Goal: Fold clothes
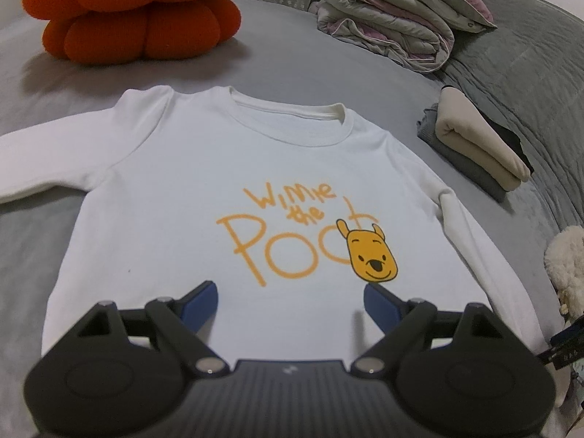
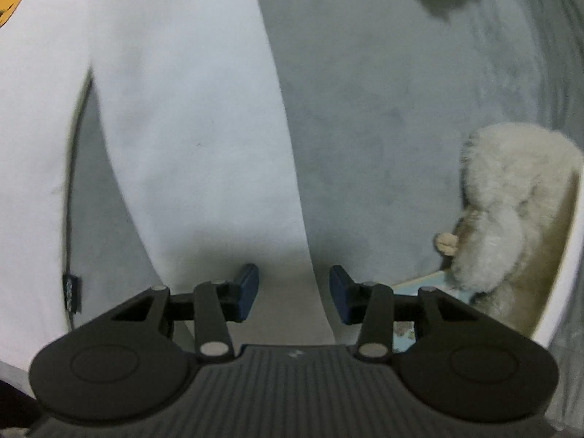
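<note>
- One white sweatshirt [image 1: 204, 168] lies face up and flat on the grey bed cover [image 1: 299, 54], its orange lettering and bear print just ahead of the left gripper [image 1: 291, 301].
- That gripper's two blue pads stand wide apart above the lower front, nothing between them.
- One long sleeve [image 2: 204, 127] runs straight ahead of the right gripper [image 2: 294, 297]; its fingers are parted, the sleeve's right edge lying in the gap, unclamped.
- Bare grey cover opens to the right of that edge.
- Farther out: one orange cushion [image 1: 138, 11], one rolled quilt [image 1: 394, 18], one stack of folded clothes [image 1: 474, 146], one fluffy toy [image 2: 511, 211].
</note>
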`<state>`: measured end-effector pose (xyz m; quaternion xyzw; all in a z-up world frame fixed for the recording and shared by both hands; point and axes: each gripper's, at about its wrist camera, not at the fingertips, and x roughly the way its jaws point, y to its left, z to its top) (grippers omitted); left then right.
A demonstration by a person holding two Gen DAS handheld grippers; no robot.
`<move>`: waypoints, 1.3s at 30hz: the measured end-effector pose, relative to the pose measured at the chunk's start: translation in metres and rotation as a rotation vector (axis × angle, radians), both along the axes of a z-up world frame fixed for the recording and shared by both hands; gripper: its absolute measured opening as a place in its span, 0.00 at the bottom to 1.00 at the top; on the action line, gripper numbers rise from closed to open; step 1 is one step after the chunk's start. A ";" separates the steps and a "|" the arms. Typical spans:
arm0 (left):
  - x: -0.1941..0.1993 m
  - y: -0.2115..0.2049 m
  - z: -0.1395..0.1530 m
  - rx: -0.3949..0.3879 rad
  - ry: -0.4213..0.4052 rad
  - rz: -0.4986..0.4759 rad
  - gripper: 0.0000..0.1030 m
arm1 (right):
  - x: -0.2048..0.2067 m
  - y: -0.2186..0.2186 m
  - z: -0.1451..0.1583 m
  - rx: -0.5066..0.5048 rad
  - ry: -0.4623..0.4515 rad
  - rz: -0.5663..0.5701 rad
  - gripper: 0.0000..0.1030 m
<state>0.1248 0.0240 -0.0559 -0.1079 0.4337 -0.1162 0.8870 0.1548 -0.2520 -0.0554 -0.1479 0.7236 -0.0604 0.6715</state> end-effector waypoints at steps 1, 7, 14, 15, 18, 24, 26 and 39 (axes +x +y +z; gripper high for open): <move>0.000 0.000 0.000 -0.001 0.000 0.000 0.86 | 0.001 -0.005 0.000 0.021 0.003 -0.016 0.43; 0.000 0.001 0.000 -0.004 0.002 0.002 0.86 | -0.005 -0.007 0.006 0.075 0.007 0.007 0.03; 0.000 0.002 0.000 -0.005 0.002 0.004 0.86 | 0.007 -0.001 0.032 -0.275 -0.065 0.178 0.03; 0.000 0.002 0.000 -0.004 0.002 0.004 0.86 | 0.011 -0.003 0.037 -0.331 -0.085 0.194 0.03; 0.001 0.002 0.000 -0.002 0.001 0.004 0.86 | 0.025 -0.012 0.048 -0.472 -0.138 0.223 0.03; 0.002 0.003 0.000 -0.003 0.001 0.003 0.86 | 0.060 -0.035 0.049 -0.623 -0.219 0.194 0.03; 0.002 0.003 0.000 -0.004 0.001 0.002 0.86 | 0.068 -0.041 0.040 -0.608 -0.237 0.150 0.03; 0.005 0.010 0.005 -0.004 -0.025 -0.004 0.86 | 0.109 -0.053 0.000 -0.593 -0.335 0.099 0.48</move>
